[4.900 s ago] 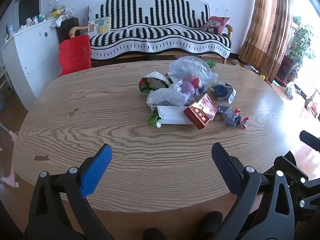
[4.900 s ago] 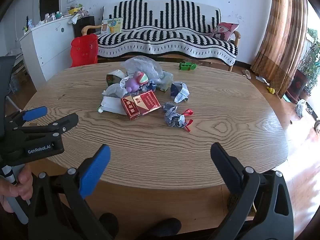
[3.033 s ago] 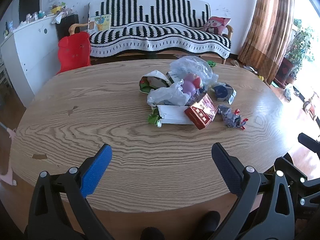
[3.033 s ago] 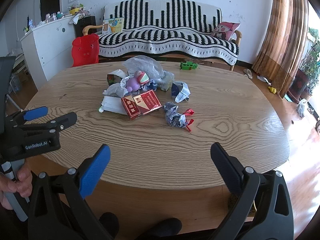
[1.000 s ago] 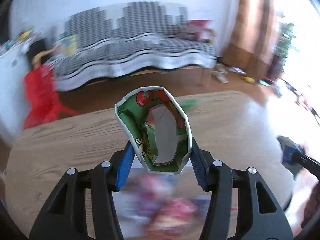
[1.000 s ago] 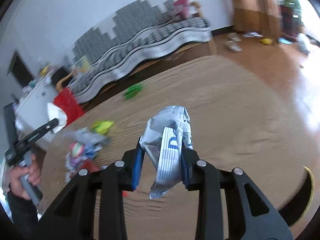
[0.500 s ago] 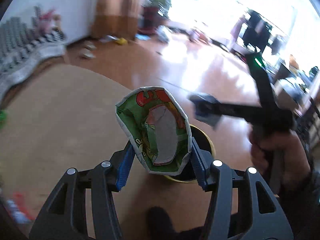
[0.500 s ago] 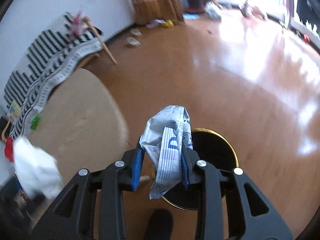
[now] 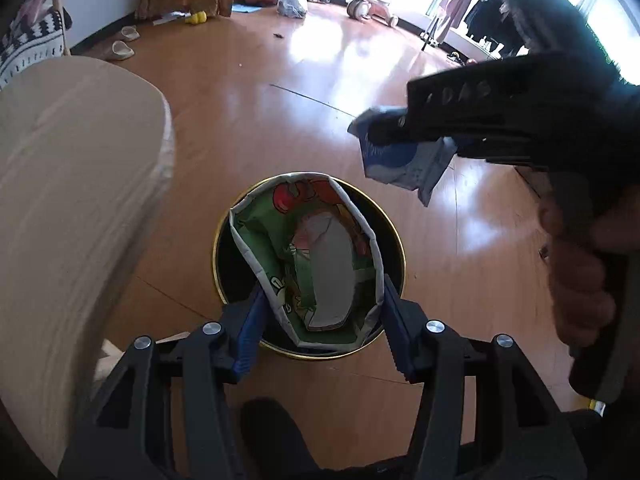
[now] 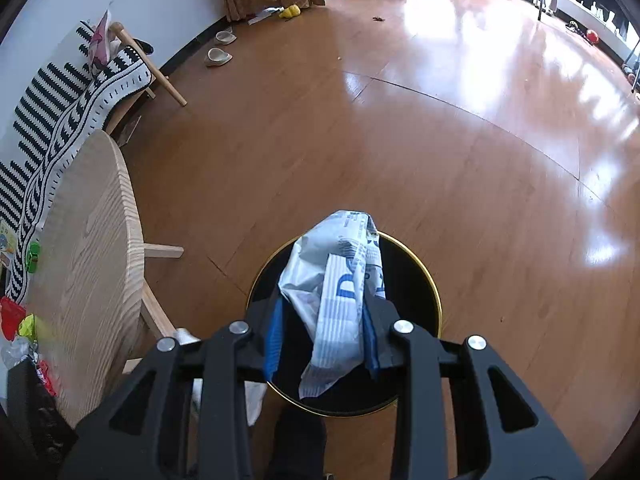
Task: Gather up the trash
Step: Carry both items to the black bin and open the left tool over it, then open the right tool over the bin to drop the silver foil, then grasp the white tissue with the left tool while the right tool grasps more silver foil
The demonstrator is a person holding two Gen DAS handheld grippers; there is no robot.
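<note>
My left gripper (image 9: pixel 320 304) is shut on a green and white snack carton (image 9: pixel 312 256), open end toward the camera, held right above a round black bin with a gold rim (image 9: pixel 224 224) on the floor. My right gripper (image 10: pixel 322 334) is shut on a crumpled white and blue wrapper (image 10: pixel 340 292), also held over the bin (image 10: pixel 416 280). The right gripper and its wrapper (image 9: pixel 404 160) show in the left wrist view, above and to the right of the bin.
The wooden table (image 10: pixel 92 248) stands left of the bin, with leftover trash (image 10: pixel 20 328) on its near end. A striped sofa (image 10: pixel 60 112) sits behind it. Wooden floor (image 10: pixel 440 128) spreads beyond, with slippers (image 10: pixel 218 56) and a tricycle (image 9: pixel 370 10) far off.
Both grippers took trash off the table and swung away to the floor bin. In the last half second both came in closer over its opening.
</note>
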